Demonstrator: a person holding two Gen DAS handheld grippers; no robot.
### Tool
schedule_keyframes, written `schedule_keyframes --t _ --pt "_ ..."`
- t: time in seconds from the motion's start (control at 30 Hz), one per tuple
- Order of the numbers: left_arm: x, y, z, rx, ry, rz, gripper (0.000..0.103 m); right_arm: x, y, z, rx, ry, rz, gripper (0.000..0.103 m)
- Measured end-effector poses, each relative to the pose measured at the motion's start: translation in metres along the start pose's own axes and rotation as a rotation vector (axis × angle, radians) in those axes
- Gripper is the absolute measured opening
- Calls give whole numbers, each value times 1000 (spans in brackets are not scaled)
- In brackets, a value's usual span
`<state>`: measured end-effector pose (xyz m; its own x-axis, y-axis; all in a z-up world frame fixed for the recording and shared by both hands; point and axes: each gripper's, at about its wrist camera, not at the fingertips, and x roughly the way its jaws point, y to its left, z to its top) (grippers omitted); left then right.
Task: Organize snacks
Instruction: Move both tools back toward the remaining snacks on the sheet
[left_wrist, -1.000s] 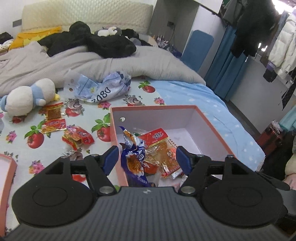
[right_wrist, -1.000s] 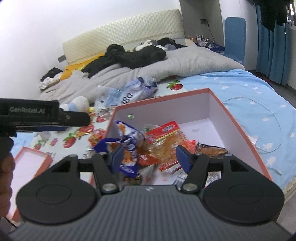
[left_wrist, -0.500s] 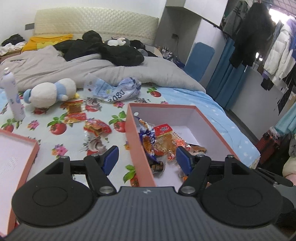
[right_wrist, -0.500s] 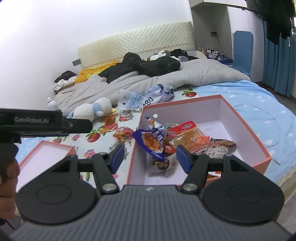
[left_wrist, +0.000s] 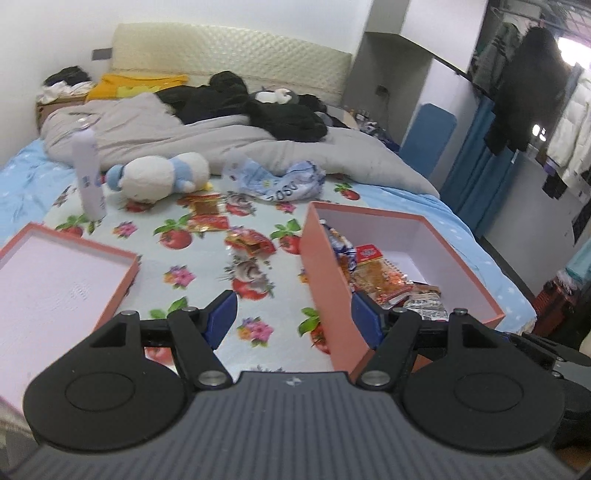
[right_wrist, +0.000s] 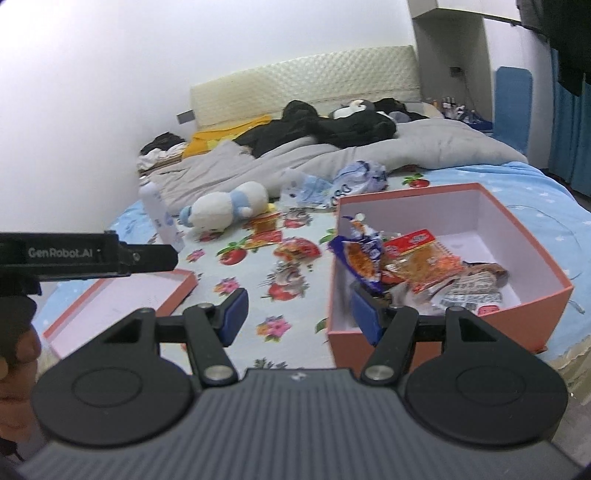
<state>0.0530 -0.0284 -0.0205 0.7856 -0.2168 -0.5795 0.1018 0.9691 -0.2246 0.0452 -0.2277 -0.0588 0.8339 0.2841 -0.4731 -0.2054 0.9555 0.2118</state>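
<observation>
An orange box (left_wrist: 325, 280) with a white inside stands on the bed at the right and holds several snack packets, among them a blue one (right_wrist: 360, 258) and a red-orange one (right_wrist: 424, 258). Three loose red packets (left_wrist: 249, 242) (left_wrist: 207, 221) (left_wrist: 205, 203) lie on the flowered sheet left of the box. My left gripper (left_wrist: 293, 317) is open and empty, hovering before the box's left wall. The right gripper (right_wrist: 299, 315) is open and empty too, just left of the box (right_wrist: 524, 236). The loose packets (right_wrist: 297, 249) lie beyond it.
The box's lid (left_wrist: 55, 280) lies upside down at the left. A white bottle (left_wrist: 88, 173), a plush toy (left_wrist: 159, 177) and a crumpled plastic bag (left_wrist: 284, 181) sit further back, before a grey duvet. The left gripper's black body (right_wrist: 92, 254) and a hand (right_wrist: 14, 350) show in the right wrist view.
Both grippers have drawn back from over the box and shifted left. The box now sits to the right, and the lid and bottle have come into view. The jaws stayed open.
</observation>
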Motion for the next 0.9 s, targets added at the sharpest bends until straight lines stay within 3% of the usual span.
schedule_keyframes --t 0.47,0.63,0.9 --pt "-6 50 -36 -123 54 57 74 1 42 -32 -67 49 59 64" --pt "18 68 -35 -169 82 56 81 20 50 -31 -102 73 54 64" --pt "81 110 2 -213 122 102 93 71 58 -9 -138 106 60 64"
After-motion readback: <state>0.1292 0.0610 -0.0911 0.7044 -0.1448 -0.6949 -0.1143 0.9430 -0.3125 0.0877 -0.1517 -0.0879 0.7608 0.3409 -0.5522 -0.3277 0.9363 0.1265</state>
